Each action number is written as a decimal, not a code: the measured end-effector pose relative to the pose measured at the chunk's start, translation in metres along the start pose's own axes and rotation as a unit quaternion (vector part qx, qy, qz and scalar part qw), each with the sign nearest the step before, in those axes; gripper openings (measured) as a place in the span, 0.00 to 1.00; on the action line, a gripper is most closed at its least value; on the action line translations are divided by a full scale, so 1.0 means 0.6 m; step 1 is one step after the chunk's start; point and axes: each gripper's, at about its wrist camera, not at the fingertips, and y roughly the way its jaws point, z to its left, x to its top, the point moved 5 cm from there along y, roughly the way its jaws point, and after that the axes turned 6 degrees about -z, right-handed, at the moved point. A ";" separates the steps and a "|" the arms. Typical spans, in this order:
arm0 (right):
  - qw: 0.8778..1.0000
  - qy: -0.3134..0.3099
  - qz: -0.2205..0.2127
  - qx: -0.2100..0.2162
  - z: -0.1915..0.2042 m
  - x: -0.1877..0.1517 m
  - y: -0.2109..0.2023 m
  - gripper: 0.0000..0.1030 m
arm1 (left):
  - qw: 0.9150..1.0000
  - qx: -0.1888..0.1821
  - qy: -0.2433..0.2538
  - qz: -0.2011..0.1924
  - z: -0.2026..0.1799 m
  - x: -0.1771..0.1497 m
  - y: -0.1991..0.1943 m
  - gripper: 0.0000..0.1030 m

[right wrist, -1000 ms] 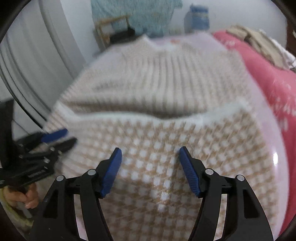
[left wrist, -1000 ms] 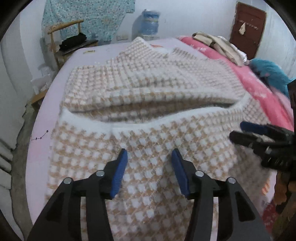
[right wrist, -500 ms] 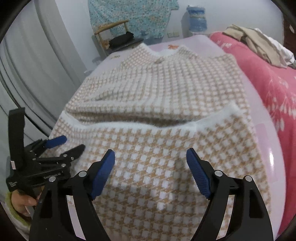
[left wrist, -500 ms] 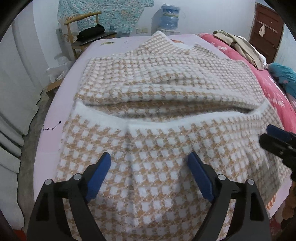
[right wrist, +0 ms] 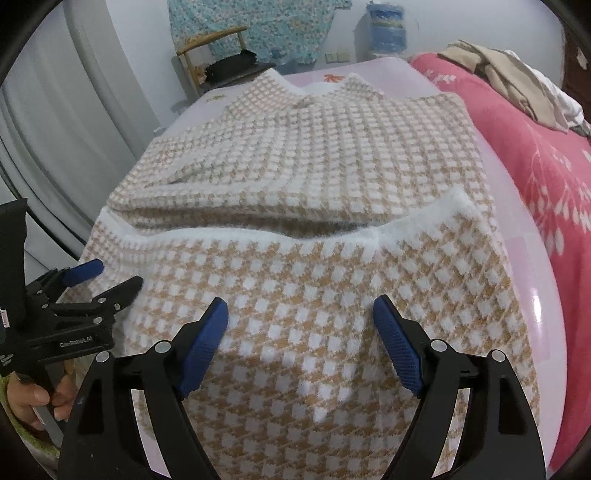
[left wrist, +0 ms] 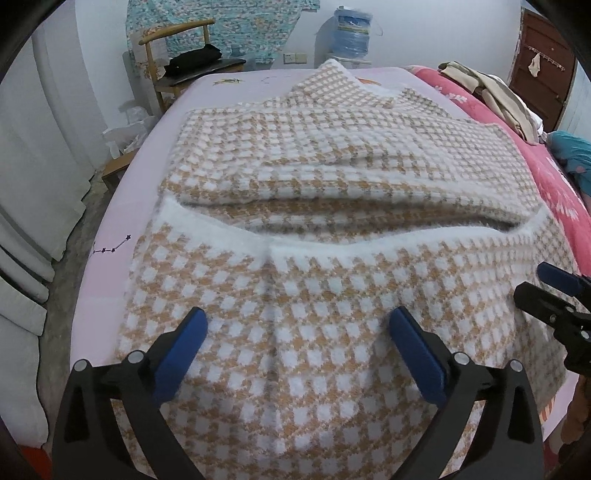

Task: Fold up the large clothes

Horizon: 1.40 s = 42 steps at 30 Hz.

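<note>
A tan-and-white checked knit sweater [left wrist: 332,147] [right wrist: 314,147] lies spread on the pink-sheeted bed [left wrist: 107,280]. Its lower part is folded up over the body, and the white hem edge [left wrist: 369,247] runs across the middle. My left gripper [left wrist: 296,314] hovers over the near fold with its jaws opening wide; the cloth lies under the blue pads, not pinched between them. My right gripper [right wrist: 301,302] stands open over the same fold, further right, with nothing gripped. Each gripper shows at the edge of the other's view, the right gripper [left wrist: 546,284] and the left gripper [right wrist: 114,275].
A red floral blanket [left wrist: 554,177] with a pile of clothes [left wrist: 491,96] covers the bed's right side. Behind the bed stand a wooden chair [left wrist: 184,48] and a water jug [left wrist: 351,33]. A person's hand [right wrist: 33,402] holds the left gripper's handle.
Both grippers' jaws have spread wider apart, the left much more. The folded lower part of the sweater stays lying on the body. The blur of a second ago is gone.
</note>
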 end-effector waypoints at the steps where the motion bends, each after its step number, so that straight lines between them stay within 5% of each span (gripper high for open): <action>1: 1.000 0.001 0.000 0.000 0.000 -0.001 0.000 0.76 | 1.000 0.000 0.000 0.000 0.000 0.001 0.001 0.95; 42: 1.000 0.006 0.007 0.001 0.003 0.000 0.015 0.83 | 1.000 -0.001 -0.004 -0.010 0.002 -0.002 0.000 0.95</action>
